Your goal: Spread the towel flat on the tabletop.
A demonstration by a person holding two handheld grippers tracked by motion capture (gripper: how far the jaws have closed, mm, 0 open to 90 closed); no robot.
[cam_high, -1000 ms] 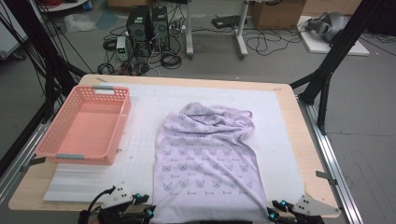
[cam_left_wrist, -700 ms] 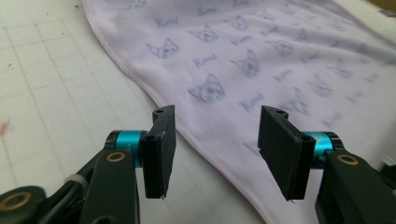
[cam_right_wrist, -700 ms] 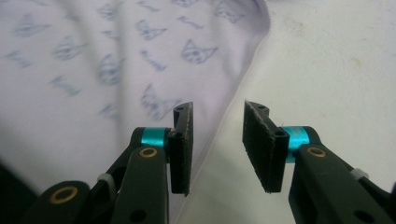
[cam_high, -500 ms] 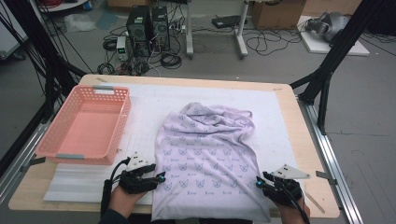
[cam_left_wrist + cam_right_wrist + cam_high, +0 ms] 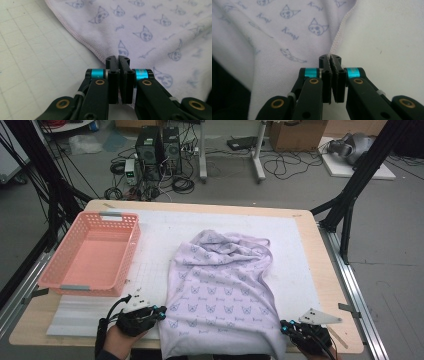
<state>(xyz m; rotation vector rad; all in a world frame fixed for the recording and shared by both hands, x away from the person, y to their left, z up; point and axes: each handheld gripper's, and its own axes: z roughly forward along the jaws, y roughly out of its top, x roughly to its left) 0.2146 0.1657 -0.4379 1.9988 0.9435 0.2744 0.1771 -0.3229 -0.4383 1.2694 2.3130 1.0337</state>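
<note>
A lilac towel (image 5: 220,290) printed with small cat faces lies on the white mat, bunched at its far end, its near end hanging over the table's front edge. My left gripper (image 5: 161,310) is at the towel's near left edge. In the left gripper view its jaws (image 5: 118,58) have just closed and stand shut, with the towel's (image 5: 150,30) hem running in between the tips. My right gripper (image 5: 284,325) is at the near right edge. Its jaws (image 5: 330,57) have also just closed, pinching the stitched hem of the towel (image 5: 287,37).
A pink plastic basket (image 5: 131,251) stands on the left of the table, with nothing in it. The white gridded mat (image 5: 300,250) covers most of the wooden tabletop (image 5: 327,270). Black frame legs, cables and computer boxes stand on the floor beyond.
Both hands have come forward from the front edge to the towel's near side edges. Both pairs of jaws, open half a second ago, are now shut on the hem.
</note>
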